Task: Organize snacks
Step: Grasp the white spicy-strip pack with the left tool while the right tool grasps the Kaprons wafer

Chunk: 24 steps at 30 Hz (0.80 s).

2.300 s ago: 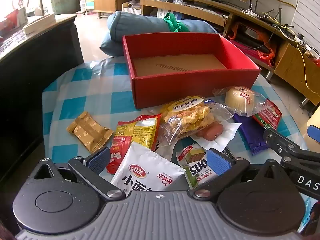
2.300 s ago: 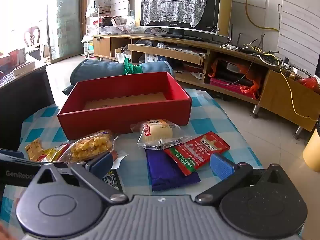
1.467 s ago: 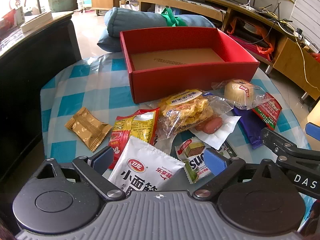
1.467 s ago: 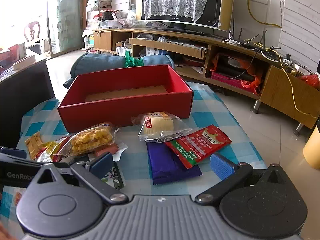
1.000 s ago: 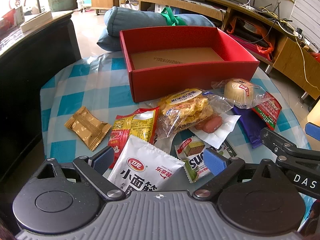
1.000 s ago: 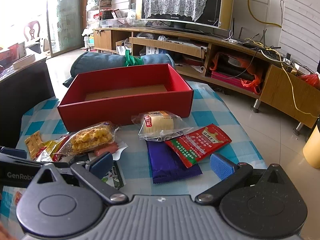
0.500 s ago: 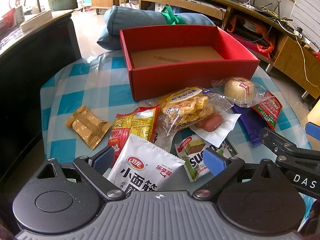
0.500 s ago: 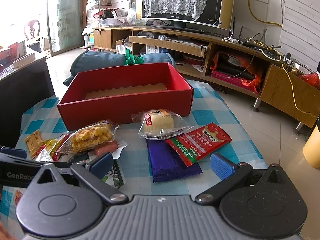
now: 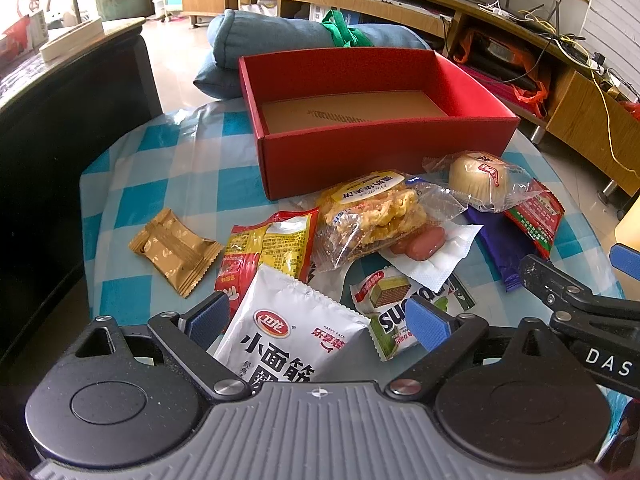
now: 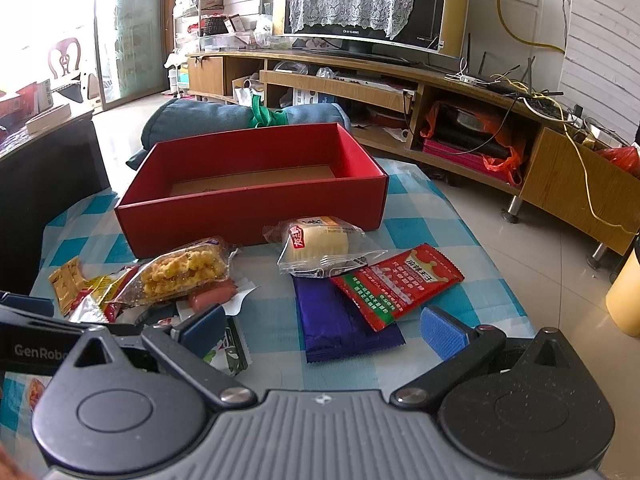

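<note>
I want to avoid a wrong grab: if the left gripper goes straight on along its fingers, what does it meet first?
Most likely the white snack packet. It already lies between the open fingers of the left gripper, below them as far as the picture shows. The green wafer packet is just to its right; depth is uncertain.

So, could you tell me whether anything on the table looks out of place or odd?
Nothing is spilled or damaged. The snacks lie in a loose overlapping heap in front of the red box, which holds nothing yet; the gold packet sits apart to the left.

A home living room: television (image 10: 360,0) on a long wooden stand (image 10: 400,80)
</note>
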Available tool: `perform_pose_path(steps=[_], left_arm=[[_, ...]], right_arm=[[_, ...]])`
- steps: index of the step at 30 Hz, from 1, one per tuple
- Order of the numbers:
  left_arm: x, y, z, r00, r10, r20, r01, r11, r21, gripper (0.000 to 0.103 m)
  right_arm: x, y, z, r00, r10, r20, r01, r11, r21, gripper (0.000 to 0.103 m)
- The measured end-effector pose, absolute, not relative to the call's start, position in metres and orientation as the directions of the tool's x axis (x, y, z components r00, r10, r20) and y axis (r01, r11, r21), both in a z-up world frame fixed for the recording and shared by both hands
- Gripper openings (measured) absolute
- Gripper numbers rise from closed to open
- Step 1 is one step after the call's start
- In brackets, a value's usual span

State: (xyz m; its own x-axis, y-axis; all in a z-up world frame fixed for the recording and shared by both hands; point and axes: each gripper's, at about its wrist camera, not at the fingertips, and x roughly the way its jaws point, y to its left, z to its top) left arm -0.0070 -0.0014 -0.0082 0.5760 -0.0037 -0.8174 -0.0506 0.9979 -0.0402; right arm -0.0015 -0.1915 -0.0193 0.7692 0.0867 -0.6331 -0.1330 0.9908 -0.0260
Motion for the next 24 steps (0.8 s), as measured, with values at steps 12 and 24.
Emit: perform_pose_path(steps=[12,24], left_arm=[[-0.013,0.018,-0.021,0.518,-0.021,-0.855,-0.042,0.998,-0.050,0.098],[-0.013,0.020,-0.041,0.401,-0.083,-0.912,0.135,0.990,-0.031,0.099]], right_arm=[[0.003,-0.179,-0.024,0.715,0.146,-0.683,-0.211,0.977,-0.012,0.103],[0.020,-0.172,-0.035,0.632,0.210,-0.746,-0.298,0.954,0.015,0.103]])
